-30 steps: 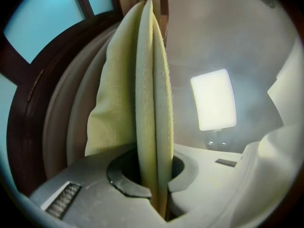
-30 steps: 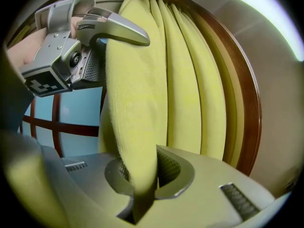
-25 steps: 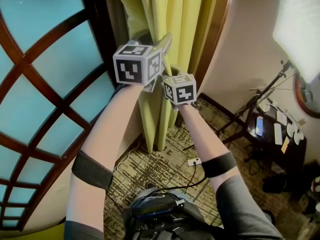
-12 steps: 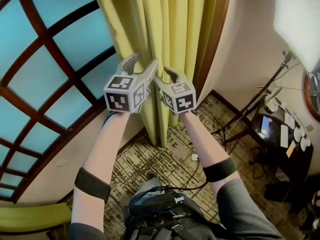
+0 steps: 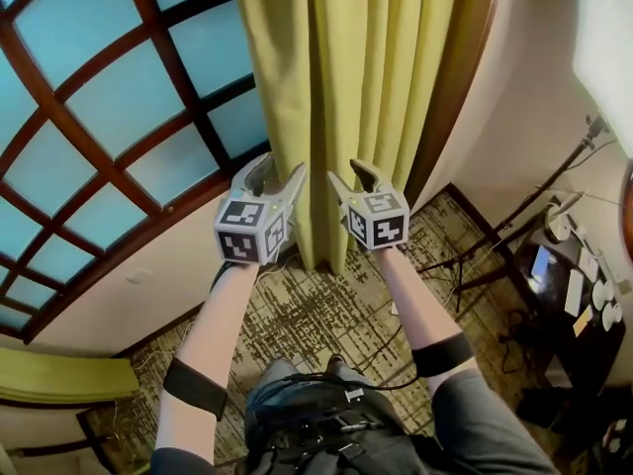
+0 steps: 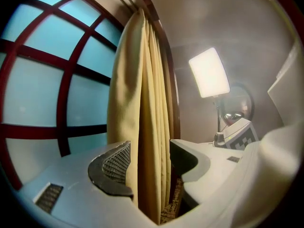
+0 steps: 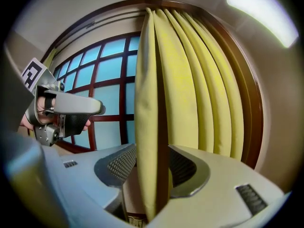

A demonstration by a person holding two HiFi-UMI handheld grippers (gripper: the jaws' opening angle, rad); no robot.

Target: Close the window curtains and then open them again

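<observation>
The yellow-green curtain (image 5: pixel 366 97) hangs bunched in folds at the right side of the arched window (image 5: pixel 119 117), whose panes are uncovered. My left gripper (image 5: pixel 274 171) and right gripper (image 5: pixel 348 176) are side by side low in front of the curtain's left edge. Both have just been opening. In the left gripper view the curtain (image 6: pixel 142 103) shows in the gap of the left gripper (image 6: pixel 149 160). In the right gripper view a fold (image 7: pixel 152 103) stands in the gap of the right gripper (image 7: pixel 147 163). No pad presses on the cloth.
A dark wooden frame (image 5: pixel 465 77) borders the curtain on the right. A light stand (image 5: pixel 524 236) and a dark table with small devices (image 5: pixel 574 295) are at the right. Patterned carpet (image 5: pixel 316 315) with cables lies below. A green cushion (image 5: pixel 59 379) sits at the lower left.
Both grippers have come down from high against the curtain to near its lower part, and their jaws have parted from the cloth. The curtain stays bunched at the right.
</observation>
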